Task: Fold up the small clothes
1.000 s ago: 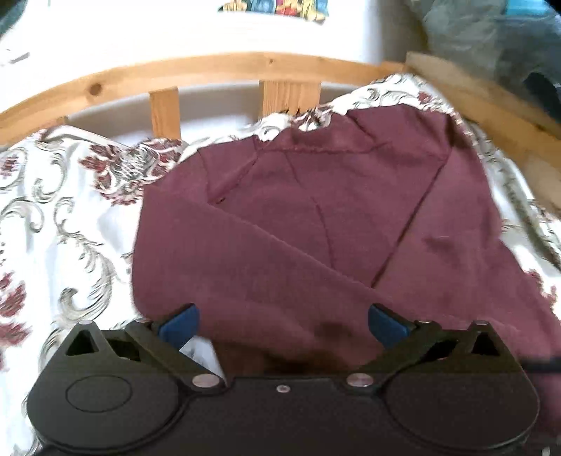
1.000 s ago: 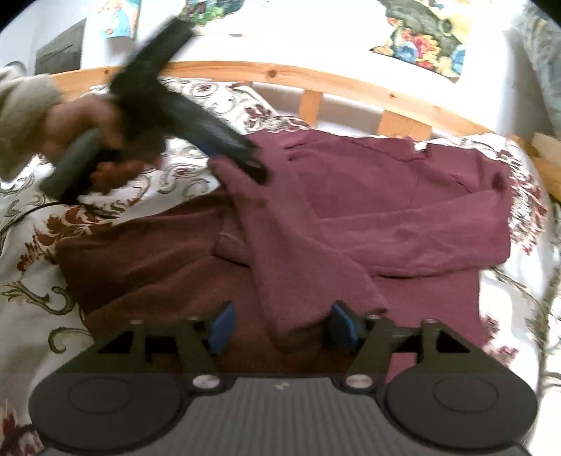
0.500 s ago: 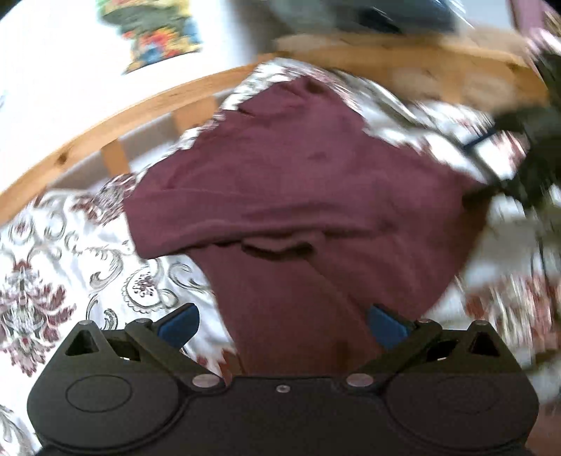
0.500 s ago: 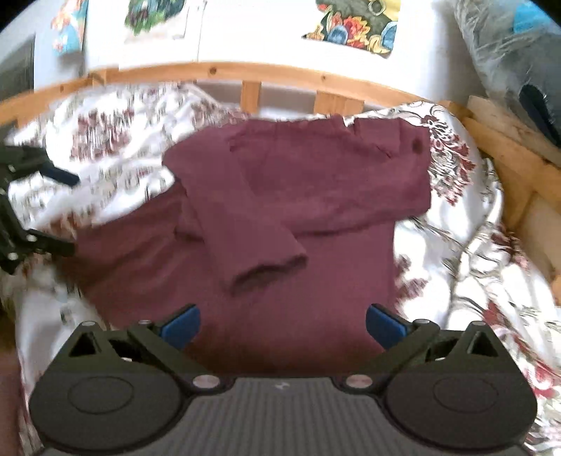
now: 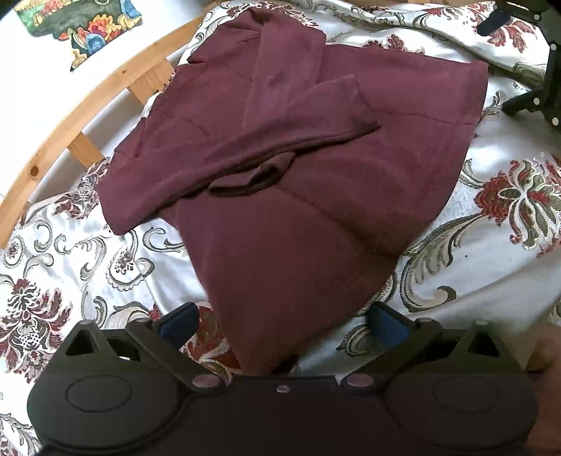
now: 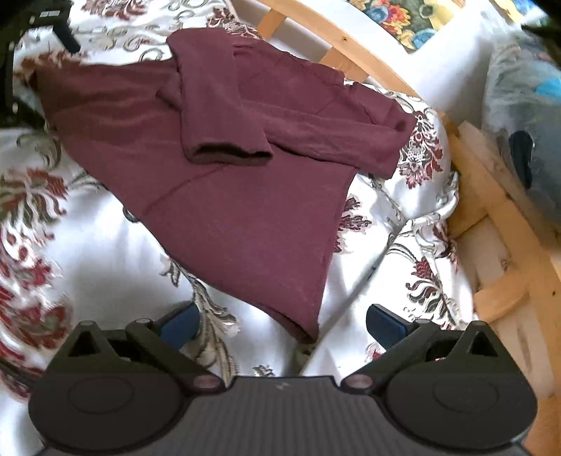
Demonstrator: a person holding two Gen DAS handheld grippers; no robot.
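Note:
A maroon sweater (image 5: 315, 175) lies flat on the floral bedspread (image 5: 491, 228), both sleeves folded across its chest, one cuff (image 5: 364, 119) over the other. My left gripper (image 5: 282, 322) is open at the hem's left corner; cloth lies between its wide-apart fingers, and the pads do not press it. In the right wrist view the sweater (image 6: 228, 175) shows a sleeve cuff (image 6: 228, 154) resting on the body. My right gripper (image 6: 282, 322) is open over the hem's right corner, pads clear of the cloth. Each gripper shows dark at the other view's top edge.
A curved wooden bed rail (image 5: 87, 105) with slats runs behind the sweater, by a white wall with a colourful picture (image 5: 80, 24). On the right stand the wooden side frame (image 6: 508, 228) and a grey bundle (image 6: 526, 105). Bare bedspread (image 6: 87, 245) surrounds the sweater.
The right gripper let go of the sleeve and opened wide; the sleeve now lies across the chest. Both grippers drew back and swung outward to the hem corners, rolling as they went.

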